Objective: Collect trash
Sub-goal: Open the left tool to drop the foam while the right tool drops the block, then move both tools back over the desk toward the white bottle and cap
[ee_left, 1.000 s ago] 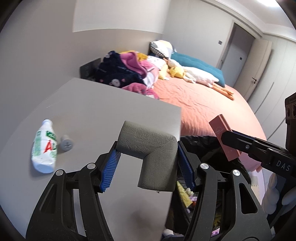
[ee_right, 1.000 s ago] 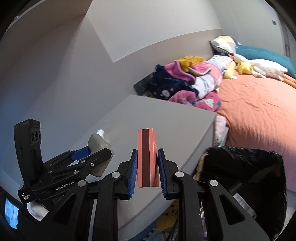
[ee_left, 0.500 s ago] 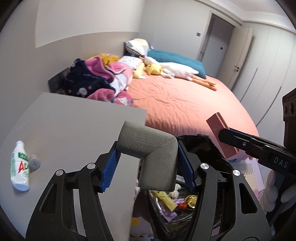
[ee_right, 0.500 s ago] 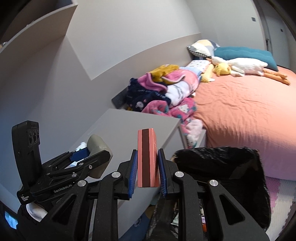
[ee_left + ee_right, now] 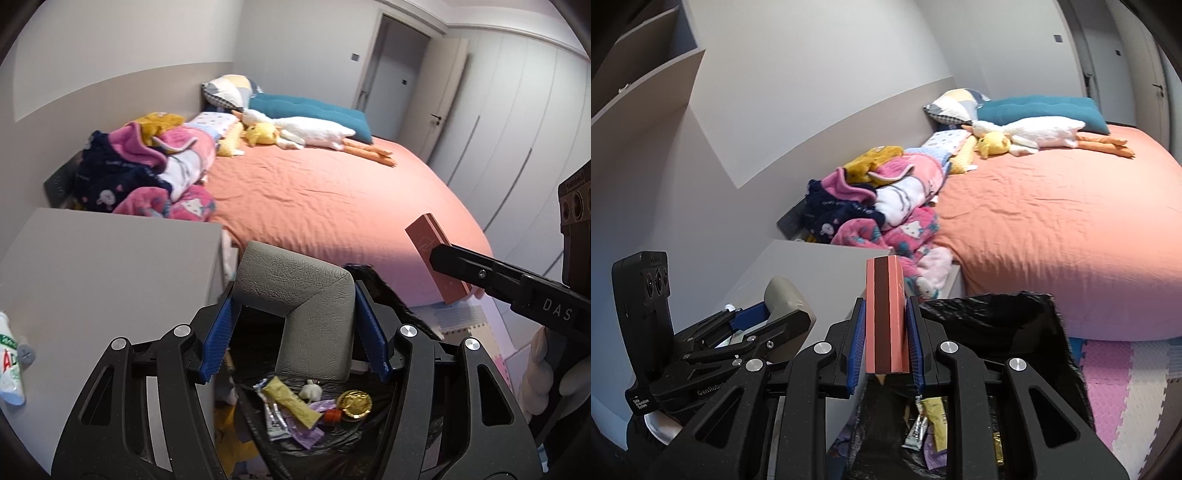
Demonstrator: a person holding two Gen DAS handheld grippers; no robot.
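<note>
- Left gripper (image 5: 293, 328) is pinching a grey L-shaped leather-textured foam corner piece (image 5: 306, 314) between its blue jaws, holding it right above the bin mouth.
- Right gripper (image 5: 884, 347) is gripping a flat salmon-pink box with a dark brown stripe down its edge (image 5: 885, 314), jaws pressed on both faces, box standing upright.
- Black-lined trash bin (image 5: 1015, 314) is sitting on the floor just beside the grey counter (image 5: 110, 266); it is already holding wrappers, a gold foil piece and purple scraps.
- Step in hand, as I read it: both pieces of trash are being carried to the bin, drop not yet done.
- Next move calls for centring each item over the opening, then spreading the jaws; the box looks to be near the bin's edge, so it needs bringing further in first.
- White plastic bottle with green and red label (image 5: 9, 369) is lying on its side on the counter with its small grey cap (image 5: 26, 353) just beside it; probably the next pickup.
- Further back, the orange-sheeted bed (image 5: 332, 199) is carrying a pile of clothes and plush toys; not trash.
</note>
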